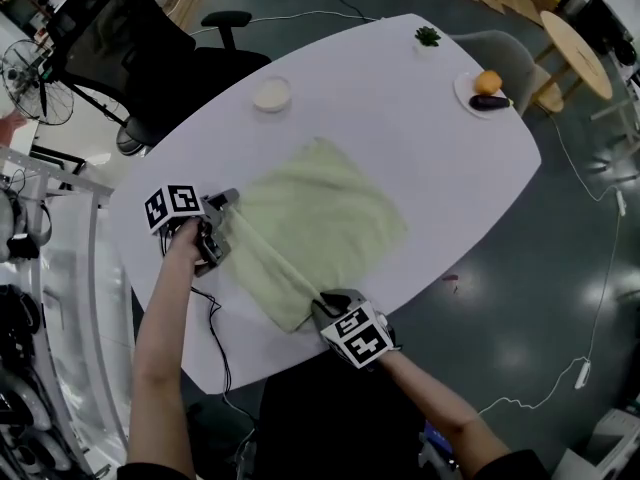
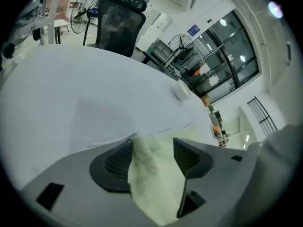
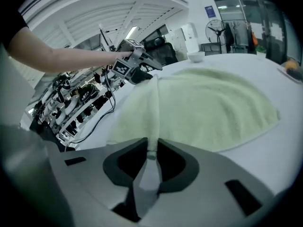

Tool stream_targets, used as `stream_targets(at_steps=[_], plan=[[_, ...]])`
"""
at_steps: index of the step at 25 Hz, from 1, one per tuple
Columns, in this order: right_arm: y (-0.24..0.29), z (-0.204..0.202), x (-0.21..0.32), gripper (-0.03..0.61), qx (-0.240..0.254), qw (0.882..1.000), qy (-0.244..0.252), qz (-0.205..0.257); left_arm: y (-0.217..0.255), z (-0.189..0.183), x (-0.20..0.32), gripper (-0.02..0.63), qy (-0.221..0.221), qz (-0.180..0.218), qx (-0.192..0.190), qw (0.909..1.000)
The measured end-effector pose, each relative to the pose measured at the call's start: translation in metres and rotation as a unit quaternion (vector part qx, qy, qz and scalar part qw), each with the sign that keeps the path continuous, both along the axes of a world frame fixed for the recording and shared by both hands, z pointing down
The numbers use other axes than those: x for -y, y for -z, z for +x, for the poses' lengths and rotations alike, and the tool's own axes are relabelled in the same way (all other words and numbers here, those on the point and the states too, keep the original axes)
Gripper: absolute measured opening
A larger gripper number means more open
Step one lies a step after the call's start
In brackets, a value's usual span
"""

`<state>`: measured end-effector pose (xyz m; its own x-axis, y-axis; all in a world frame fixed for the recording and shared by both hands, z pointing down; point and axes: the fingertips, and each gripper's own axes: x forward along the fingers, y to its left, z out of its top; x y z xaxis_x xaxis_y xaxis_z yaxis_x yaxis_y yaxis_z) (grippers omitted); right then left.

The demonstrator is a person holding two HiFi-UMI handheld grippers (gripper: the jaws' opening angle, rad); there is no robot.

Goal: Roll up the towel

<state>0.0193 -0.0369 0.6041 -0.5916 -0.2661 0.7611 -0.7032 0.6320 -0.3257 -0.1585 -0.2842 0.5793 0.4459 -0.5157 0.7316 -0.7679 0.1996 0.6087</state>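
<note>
The towel [image 1: 320,218] lies spread flat on the white table [image 1: 430,158], towards the end nearest the person. Its near edge is turned over into a narrow raised band. The band is the long axis that matters. It runs slantwise between the two grippers, roughly along the table's near edge, with the loose cloth stretching away from it towards the far end, where a plate [image 1: 462,90] sits.

Each hand has one end of the band, so neither is nearer. The left gripper [image 1: 225,226] stands at the end by the table's left edge, and the right gripper [image 1: 322,304] at the end by the near edge.

In the left gripper view the jaws stand released, well apart. A tuft of towel [image 2: 147,174] sits loosely between them and leans on one pad, not squeezed. In the right gripper view the right gripper [image 3: 151,151] is clenched on the thin hem, and the band [image 3: 154,108] runs straight away from it to the other hand.

Any rolling should, I judge, go at right angles to the band, over the open cloth. The left end probably needs a fresh grasp first.

The towel is pale green terry, nubbly, soft and limp. It is a rough rectangle with rounded, slightly wavy borders. The table top is smooth, hard and a little glossy, so the cloth may slide rather than turn.
</note>
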Motion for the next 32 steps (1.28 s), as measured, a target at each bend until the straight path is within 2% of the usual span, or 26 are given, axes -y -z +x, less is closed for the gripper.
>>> stream_targets(at_steps=[2, 3, 5, 7, 8, 11, 15, 18, 20, 27, 30, 32], plan=[[0.006, 0.0, 0.0, 0.107, -0.005, 1.0, 0.012, 0.012, 0.011, 0.009, 0.003, 0.371, -0.005, 0.019, -0.036, 0.9992], [0.009, 0.001, 0.0, 0.142, -0.01, 1.0, 0.019, 0.019, 0.018, 0.011, 0.004, 0.391, -0.008, 0.029, -0.048, 0.9984], [0.014, 0.004, -0.004, 0.218, -0.023, 0.998, 0.04, 0.03, 0.033, 0.011, 0.005, 0.391, -0.024, 0.053, -0.05, 0.997], [0.023, 0.004, -0.008, 0.289, -0.035, 0.996, 0.064, 0.045, 0.047, 0.005, 0.003, 0.391, -0.051, 0.075, -0.03, 0.9954], [0.029, 0.003, -0.009, 0.304, -0.039, 0.995, 0.072, 0.058, 0.052, 0.001, 0.001, 0.391, -0.063, 0.084, -0.019, 0.9943], [0.051, -0.005, -0.012, 0.31, -0.041, 0.991, 0.084, 0.094, 0.064, -0.015, -0.005, 0.39, -0.082, 0.102, -0.005, 0.9914], [0.067, -0.03, -0.019, 0.31, -0.044, 0.987, 0.106, 0.117, 0.066, -0.038, -0.019, 0.387, -0.079, 0.102, -0.002, 0.9917], [0.066, -0.05, -0.026, 0.31, -0.055, 0.983, 0.12, 0.129, 0.056, -0.056, -0.032, 0.327, -0.068, 0.091, -0.006, 0.9935], [0.062, -0.06, -0.03, 0.31, -0.07, 0.98, 0.124, 0.138, 0.047, -0.062, -0.039, 0.322, -0.061, 0.083, -0.019, 0.9945], [0.036, -0.074, -0.031, 0.31, -0.131, 0.972, 0.114, 0.157, 0.018, -0.053, -0.051, 0.323, -0.055, 0.06, -0.07, 0.9942], [0.025, -0.079, -0.033, 0.297, -0.154, 0.969, 0.107, 0.158, 0.007, -0.051, -0.048, 0.311, -0.055, 0.054, -0.066, 0.9949], [0.019, -0.081, -0.037, 0.279, -0.165, 0.968, 0.1, 0.159, 0.001, -0.054, -0.045, 0.26, -0.05, 0.052, -0.05, 0.9961]])
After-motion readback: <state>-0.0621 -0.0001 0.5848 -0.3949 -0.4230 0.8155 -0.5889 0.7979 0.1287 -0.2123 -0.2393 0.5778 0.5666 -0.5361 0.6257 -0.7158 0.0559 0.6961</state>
